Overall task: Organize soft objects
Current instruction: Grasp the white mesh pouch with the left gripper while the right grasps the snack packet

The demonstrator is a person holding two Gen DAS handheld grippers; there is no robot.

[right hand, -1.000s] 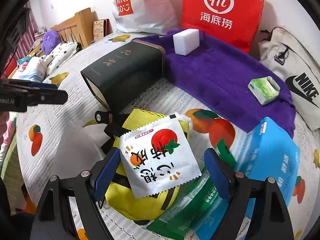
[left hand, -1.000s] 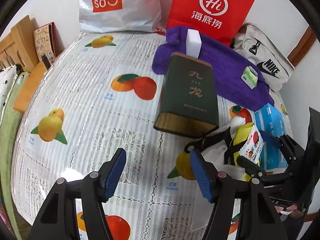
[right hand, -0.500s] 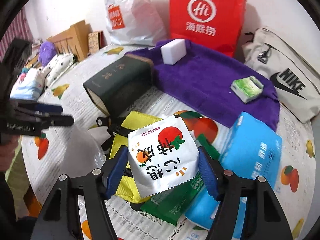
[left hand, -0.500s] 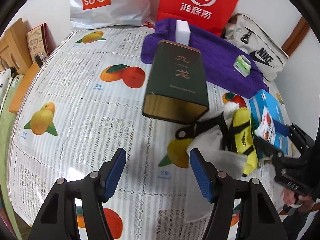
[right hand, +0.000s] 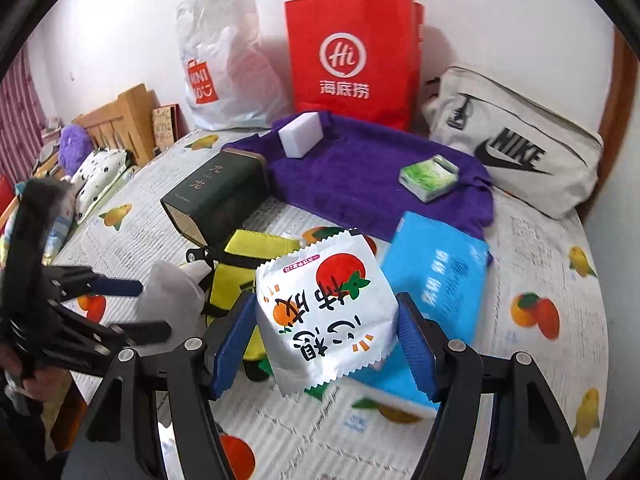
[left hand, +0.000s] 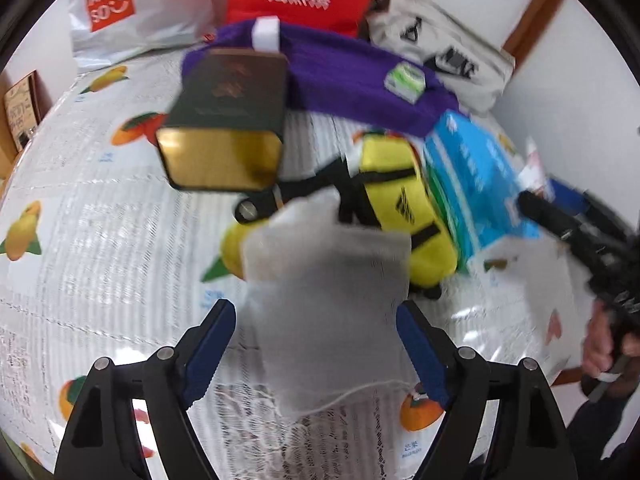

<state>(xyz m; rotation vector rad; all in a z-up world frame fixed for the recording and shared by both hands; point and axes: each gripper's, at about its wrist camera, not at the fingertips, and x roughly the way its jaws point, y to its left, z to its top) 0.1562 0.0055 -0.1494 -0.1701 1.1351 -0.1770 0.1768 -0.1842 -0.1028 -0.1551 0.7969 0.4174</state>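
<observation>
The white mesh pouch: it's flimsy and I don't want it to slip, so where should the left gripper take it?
Probably across the middle of the white mesh pouch, from its near drawstring end. It lies limp and flat on the tablecloth, between the left gripper's open jaws, its far end by the yellow bag.

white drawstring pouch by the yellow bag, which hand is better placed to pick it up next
Left. The left gripper has just been opening, and the white drawstring pouch lies between its pads, untouched. The right gripper is clamped on the white snack packet.
</observation>
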